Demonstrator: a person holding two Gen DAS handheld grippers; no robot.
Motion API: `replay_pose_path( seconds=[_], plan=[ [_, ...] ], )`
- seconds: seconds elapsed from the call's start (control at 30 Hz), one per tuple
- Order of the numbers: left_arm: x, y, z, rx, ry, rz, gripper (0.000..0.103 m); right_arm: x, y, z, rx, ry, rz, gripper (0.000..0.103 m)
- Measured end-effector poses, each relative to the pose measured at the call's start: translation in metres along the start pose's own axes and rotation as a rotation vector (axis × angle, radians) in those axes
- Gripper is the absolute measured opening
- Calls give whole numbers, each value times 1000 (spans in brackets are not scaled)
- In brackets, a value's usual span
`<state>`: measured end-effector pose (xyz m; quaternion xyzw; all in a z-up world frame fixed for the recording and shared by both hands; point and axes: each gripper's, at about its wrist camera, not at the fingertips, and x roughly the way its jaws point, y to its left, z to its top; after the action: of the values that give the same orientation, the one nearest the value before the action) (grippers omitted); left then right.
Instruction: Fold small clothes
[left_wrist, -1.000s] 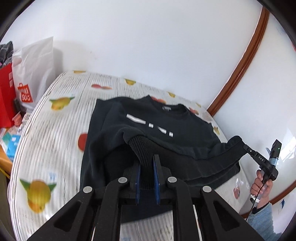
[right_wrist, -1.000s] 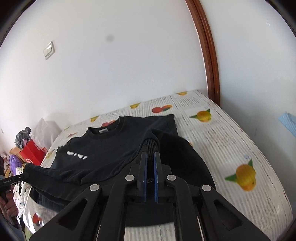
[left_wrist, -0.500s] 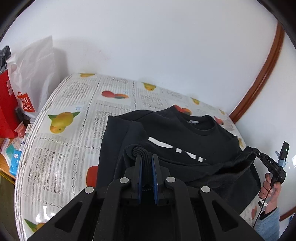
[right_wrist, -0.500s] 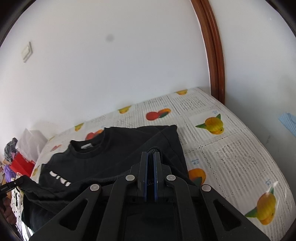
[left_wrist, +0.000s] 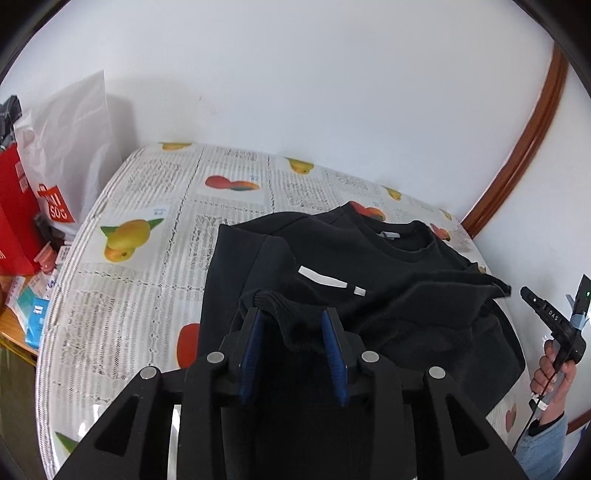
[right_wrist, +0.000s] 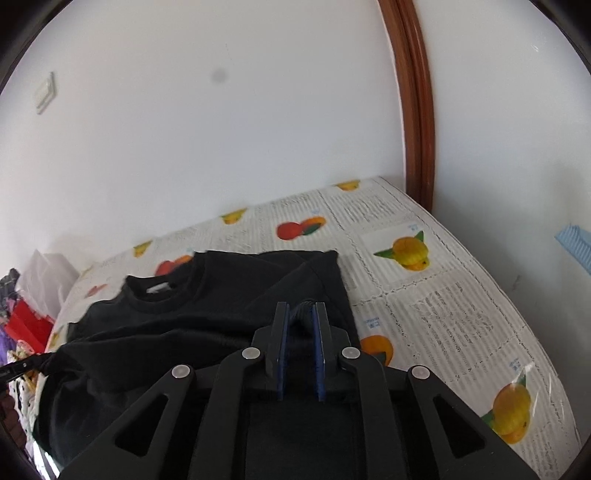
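— While your left gripper (left_wrist: 293, 314) hangs spread wide, what's between its pads?

— A ribbed cuff (left_wrist: 291, 314), resting loose; you've let go of it. The sweater (left_wrist: 369, 266) lies on the bed (left_wrist: 147, 288) straight ahead, its collar at the far end and its long axis running away from you.

— And the right gripper (right_wrist: 300, 306)?

— Its jaws stand narrower, with the other cuff (right_wrist: 301, 312) between them; I can't tell if you're pinching it. Each gripper is close over its own side, so smoothing the fold next would suit either.
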<state>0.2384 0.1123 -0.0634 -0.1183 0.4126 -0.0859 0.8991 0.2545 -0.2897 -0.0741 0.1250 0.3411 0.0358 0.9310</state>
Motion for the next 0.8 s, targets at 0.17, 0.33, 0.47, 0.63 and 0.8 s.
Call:
replay_pose_path(
  seconds=[0.17,0.33,0.47,0.63,0.8],
  plan=[
    [-21,-6,-15,13,-31,-12,37,-24,21,-8,-27,5,111,34],
    [-13,-17,-26,59,11,-5,37,-12,46,-21,-122,57,93,34],
    [6,-23,-26,91,48,24,39,5,54,-23,-146,96,87,36],
    [24,-17,-8,97,34,58,44,28,46,-12,-154,109,6,41],
    [48,-4,17,84,51,105,48,57,27,6,-168,145,-74,52]
  ],
)
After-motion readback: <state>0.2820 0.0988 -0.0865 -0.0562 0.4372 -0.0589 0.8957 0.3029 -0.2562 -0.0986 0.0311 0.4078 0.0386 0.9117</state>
